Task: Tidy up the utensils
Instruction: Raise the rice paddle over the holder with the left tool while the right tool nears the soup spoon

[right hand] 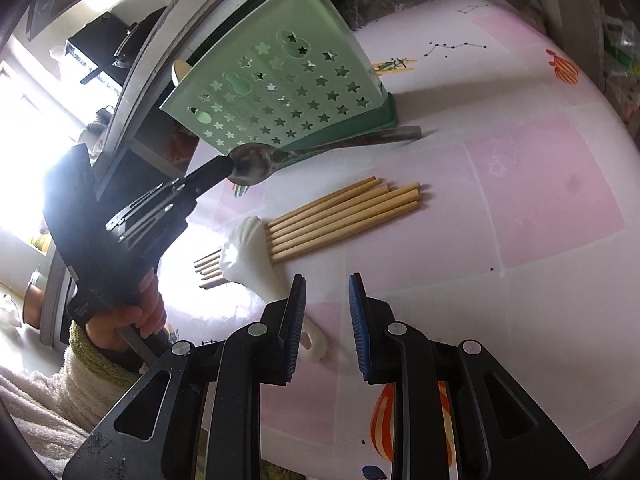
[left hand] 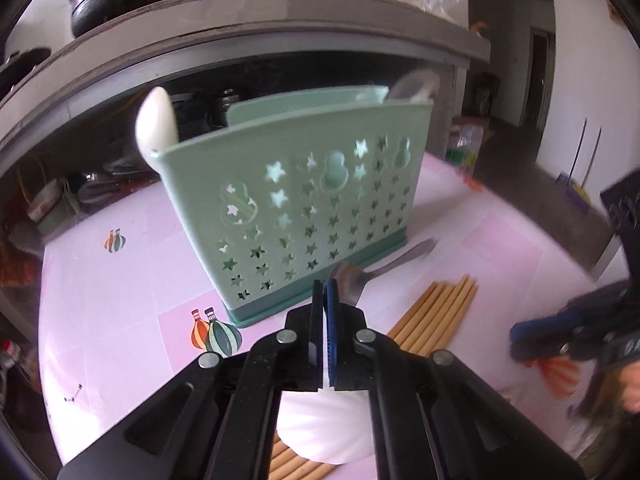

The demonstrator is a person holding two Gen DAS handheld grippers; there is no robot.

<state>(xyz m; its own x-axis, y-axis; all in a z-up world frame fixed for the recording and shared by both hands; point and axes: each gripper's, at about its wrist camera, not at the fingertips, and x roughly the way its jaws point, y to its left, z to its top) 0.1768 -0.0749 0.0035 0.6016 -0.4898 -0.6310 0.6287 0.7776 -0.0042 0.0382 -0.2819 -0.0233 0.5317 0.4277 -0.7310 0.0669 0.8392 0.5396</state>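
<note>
2 claws, left claw (left hand: 327,288) pinching metal spoon (right hand: 256,166), right claw (right hand: 325,286) wide, no legible writing.

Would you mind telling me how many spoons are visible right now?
4. A white spoon and a metal spoon stand in the green holder; a metal spoon is in the left gripper; a white spoon lies across the chopsticks. Others may hide inside.

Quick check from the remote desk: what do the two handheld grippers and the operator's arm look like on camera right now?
Both the left gripper and right gripper are matte black linkage frames with silver pivot rivets and ribbed blue finger pads. The left hand is bare, and its arm wears a fuzzy cream sleeve with a green cuff. No cables show.
</note>
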